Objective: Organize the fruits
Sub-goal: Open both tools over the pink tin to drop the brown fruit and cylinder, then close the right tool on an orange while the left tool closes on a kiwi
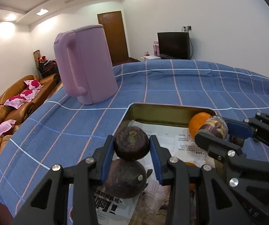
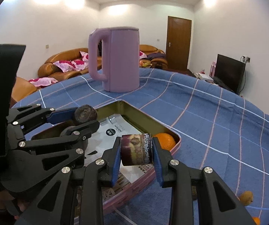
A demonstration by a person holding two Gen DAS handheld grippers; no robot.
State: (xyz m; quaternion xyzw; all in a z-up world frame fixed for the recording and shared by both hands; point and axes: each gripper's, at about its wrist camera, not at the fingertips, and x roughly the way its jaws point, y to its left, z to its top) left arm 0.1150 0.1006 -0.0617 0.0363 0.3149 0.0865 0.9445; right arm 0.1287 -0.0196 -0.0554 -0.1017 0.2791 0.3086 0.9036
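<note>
Both grippers hang over the tin tray (image 2: 149, 112), each mid-delivery. The left gripper (image 1: 131, 145) is clamped on a dark round fruit (image 1: 131, 143) above another dark fruit (image 1: 125, 178) in the tray; the right gripper (image 2: 136, 150) pinches a short sugarcane piece (image 2: 136, 149) beside the orange (image 2: 164, 140) in the tray's corner. Next, I judge, each lowers its load onto the tray's paper lining before the fingers part.

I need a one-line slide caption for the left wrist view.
Left gripper holds a dark round fruit above a gold-walled tin tray; right gripper holds a purple cut piece.

White walls, brown sofa (image 2: 63, 65), wooden door (image 2: 179, 43)
</note>
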